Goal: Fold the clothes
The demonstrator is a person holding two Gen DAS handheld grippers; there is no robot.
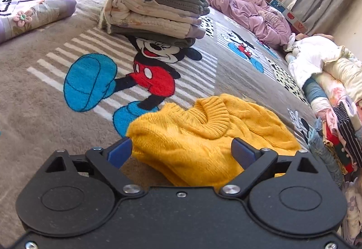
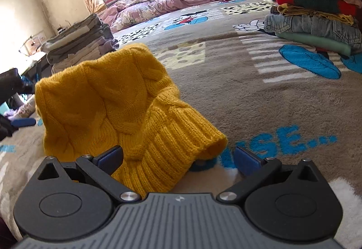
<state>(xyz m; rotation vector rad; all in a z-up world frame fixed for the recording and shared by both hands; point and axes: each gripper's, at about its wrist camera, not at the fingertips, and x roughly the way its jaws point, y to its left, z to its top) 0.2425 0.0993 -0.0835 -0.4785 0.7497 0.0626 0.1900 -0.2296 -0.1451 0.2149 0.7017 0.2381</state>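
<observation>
A yellow cable-knit sweater (image 1: 203, 135) lies bunched on the Mickey Mouse blanket (image 1: 34, 113). My left gripper (image 1: 182, 151) is open, its blue pads either side of the sweater's near edge, with knit between them. In the right wrist view the same sweater (image 2: 108, 104) is partly folded, its ribbed cuff (image 2: 181, 142) pointing toward me. My right gripper (image 2: 178, 158) is open, with the ribbed cuff lying between its blue pads. The left gripper's blue finger (image 2: 23, 122) shows at the far left, beside the sweater.
A stack of folded grey and cream clothes (image 1: 158, 4) stands on the blanket behind the sweater. Another pile of folded clothes (image 2: 316, 11) stands at the right. A crumpled purple quilt (image 1: 248, 13) lies at the back. A folded lilac garment (image 1: 29, 11) lies far left.
</observation>
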